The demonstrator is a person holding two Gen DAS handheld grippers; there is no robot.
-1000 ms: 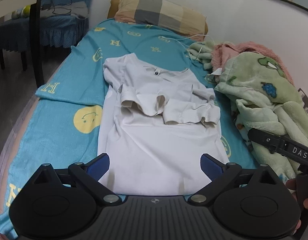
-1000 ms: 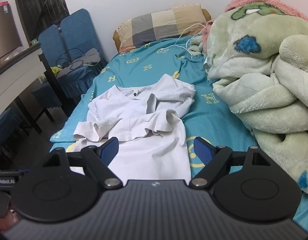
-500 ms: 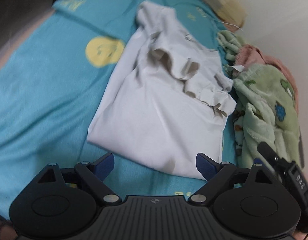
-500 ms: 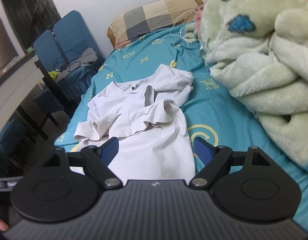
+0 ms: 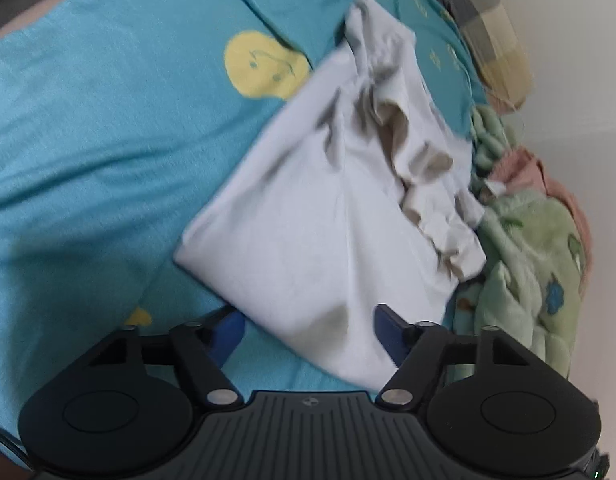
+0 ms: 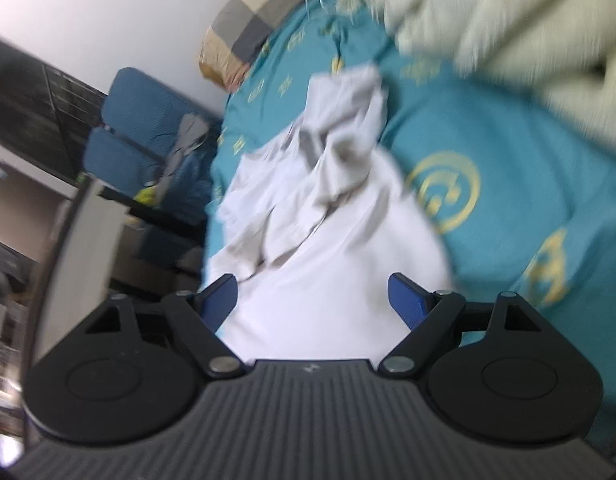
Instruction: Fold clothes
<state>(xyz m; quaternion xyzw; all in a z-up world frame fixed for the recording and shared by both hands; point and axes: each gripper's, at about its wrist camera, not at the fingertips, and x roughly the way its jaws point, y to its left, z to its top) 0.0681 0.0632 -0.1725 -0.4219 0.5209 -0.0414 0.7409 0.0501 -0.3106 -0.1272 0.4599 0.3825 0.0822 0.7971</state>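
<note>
A white T-shirt (image 5: 308,220) lies on the teal bedsheet (image 5: 87,140) with its sleeves folded in over the chest. My left gripper (image 5: 308,332) is low over the near hem, rolled to one side. Its jaws are closing with the hem between them, and the blue pads (image 5: 227,334) stand apart from the cloth. In the right wrist view the same T-shirt (image 6: 328,240) stretches away from my right gripper (image 6: 312,300), which is open, tilted, and astride the near edge of the cloth. Both views are blurred.
A checked pillow (image 5: 488,40) lies at the head of the bed. A fluffy green blanket (image 5: 540,280) is heaped along the wall side, right beside the shirt. Off the bed's other side stand a blue chair (image 6: 139,128) and a pale desk edge (image 6: 79,248).
Both grippers have sunk toward the shirt's near hem and rolled, so the bed now looks tilted. The left jaws have narrowed. The shirt itself lies as before.
</note>
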